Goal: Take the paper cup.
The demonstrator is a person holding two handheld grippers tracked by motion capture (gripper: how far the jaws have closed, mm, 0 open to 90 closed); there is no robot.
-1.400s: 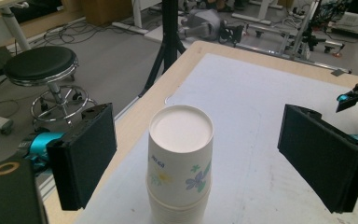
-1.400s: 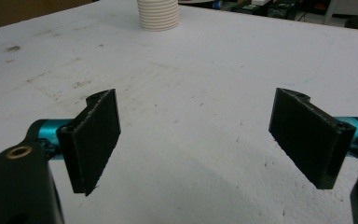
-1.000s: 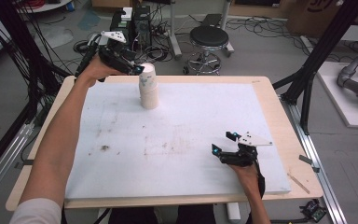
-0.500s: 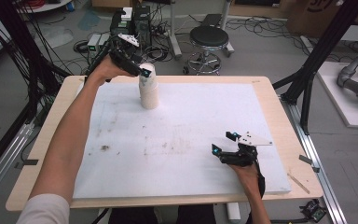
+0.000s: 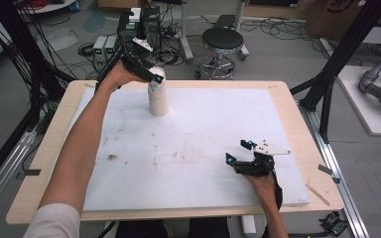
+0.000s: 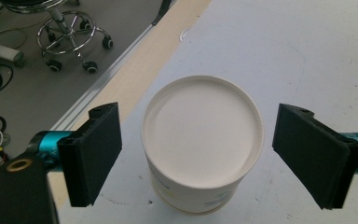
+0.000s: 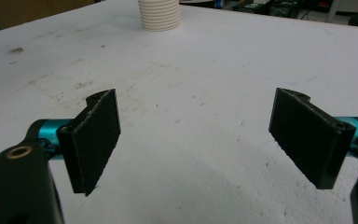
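Two hand-held grippers in play, near one first. Your right hand-held gripper (image 5: 239, 152) sits low at the near right of the worktop (image 5: 297, 119), jaws wide apart, nothing between them, just bare white sheet (image 7: 191, 116) under it. It's well away from the cup stack, which from its camera is far off at the top edge (image 7: 159, 14).

Mid-sheet: a few dirt smudges (image 5: 111, 157), nothing to handle.

Far side: the stack of white paper cups (image 5: 158, 96) stands upright near the far left edge of the worktop, long axis vertical, ribbed sides. Your left hand-held gripper (image 6: 198, 156) is right over it, pointing down at the top. The jaws have just been closing but are still apart: the top rim (image 6: 203, 128) sits between the pads with a clear gap either side, roughly centred, no contact yet. So the cup lies straight ahead and below along the jaw line; left hand is by far the nearer one. My read: keep it centred, drop a touch so the pads meet the wall below the rim, then close.

Writing: faint blue-yellow print low on the cup side (image 6: 209, 203), too small to read. No brand legible.

Beyond the worktop: a stool (image 5: 222, 42) and cables on the floor.
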